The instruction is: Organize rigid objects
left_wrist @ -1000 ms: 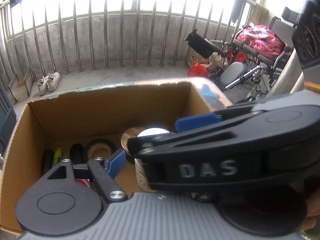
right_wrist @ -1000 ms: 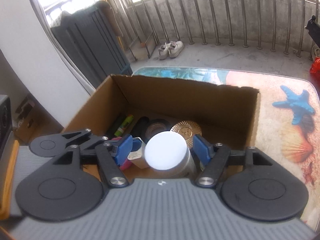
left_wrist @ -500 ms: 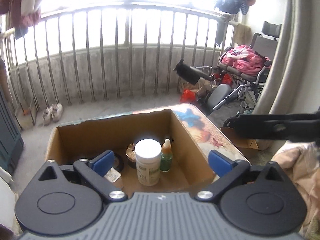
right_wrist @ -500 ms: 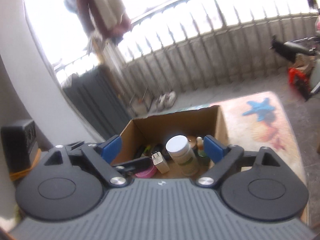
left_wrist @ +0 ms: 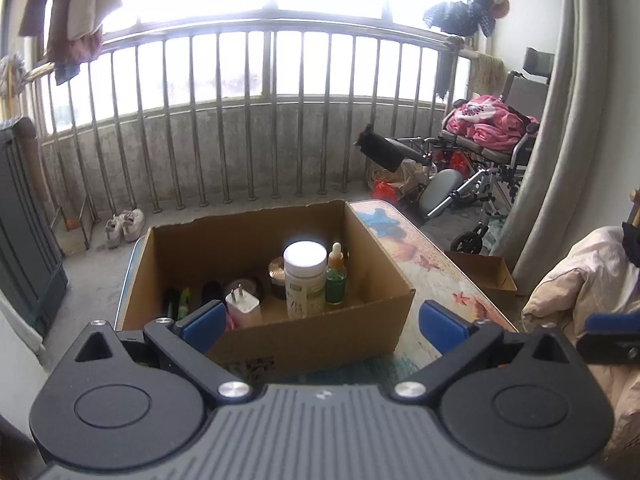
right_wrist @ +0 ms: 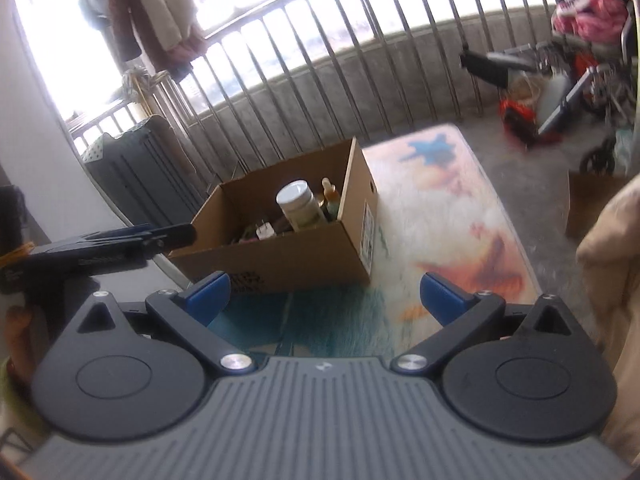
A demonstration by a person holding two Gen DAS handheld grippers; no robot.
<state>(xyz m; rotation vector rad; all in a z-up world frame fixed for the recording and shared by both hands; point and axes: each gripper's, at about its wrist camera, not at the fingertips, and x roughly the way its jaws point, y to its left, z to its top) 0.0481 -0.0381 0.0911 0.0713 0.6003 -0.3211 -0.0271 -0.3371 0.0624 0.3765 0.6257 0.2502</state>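
Both grippers have drawn back from the open brown cardboard box (left_wrist: 280,332) since a second ago, when the right one straddled the white-lidded plastic jar (left_wrist: 305,278) inside it. The jar now stands upright in the box's right half, free of any grip, just beside a small green dropper bottle (left_wrist: 336,276), with a white plug adapter (left_wrist: 243,307) near the box's front wall. The box sits at the left edge of the seashell-printed table (right_wrist: 460,232). The left gripper (left_wrist: 320,322) is spread wide with nothing between its blue pads. The right gripper (right_wrist: 324,294), further back, is opening wider, also empty.
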